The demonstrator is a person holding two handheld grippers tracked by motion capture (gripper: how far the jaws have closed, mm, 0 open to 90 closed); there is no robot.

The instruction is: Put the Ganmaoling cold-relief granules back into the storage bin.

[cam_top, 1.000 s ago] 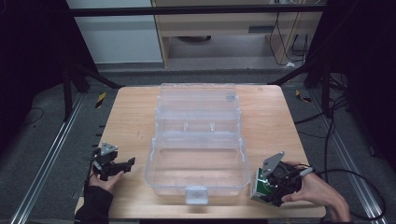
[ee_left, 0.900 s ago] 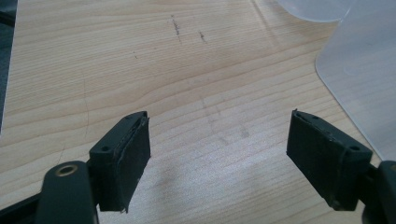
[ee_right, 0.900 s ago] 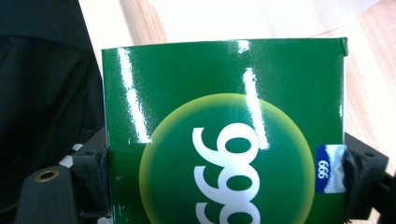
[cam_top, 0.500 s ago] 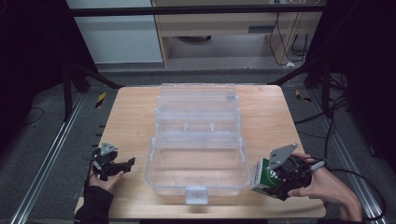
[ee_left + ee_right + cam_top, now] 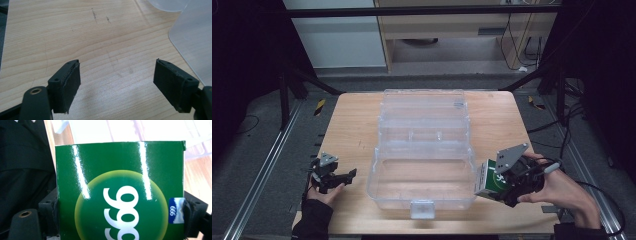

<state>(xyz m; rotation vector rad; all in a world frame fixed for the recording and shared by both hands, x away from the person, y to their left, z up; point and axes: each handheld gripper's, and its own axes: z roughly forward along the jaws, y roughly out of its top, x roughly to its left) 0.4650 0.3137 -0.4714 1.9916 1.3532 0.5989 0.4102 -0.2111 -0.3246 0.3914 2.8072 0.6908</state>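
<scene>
Right gripper, near the front right corner of the clear plastic organiser box, has its jaws pinching a glossy green carton with a white "999" mark, held just beside the box's right wall. Left of the box, the left gripper hovers with jaws spread wide over the bare light wooden table. The box's open lid lies flat towards the far edge.

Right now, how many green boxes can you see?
1. The green box is clamped in the right claw by the right edge of the open clear case. None shows inside the case.
</scene>
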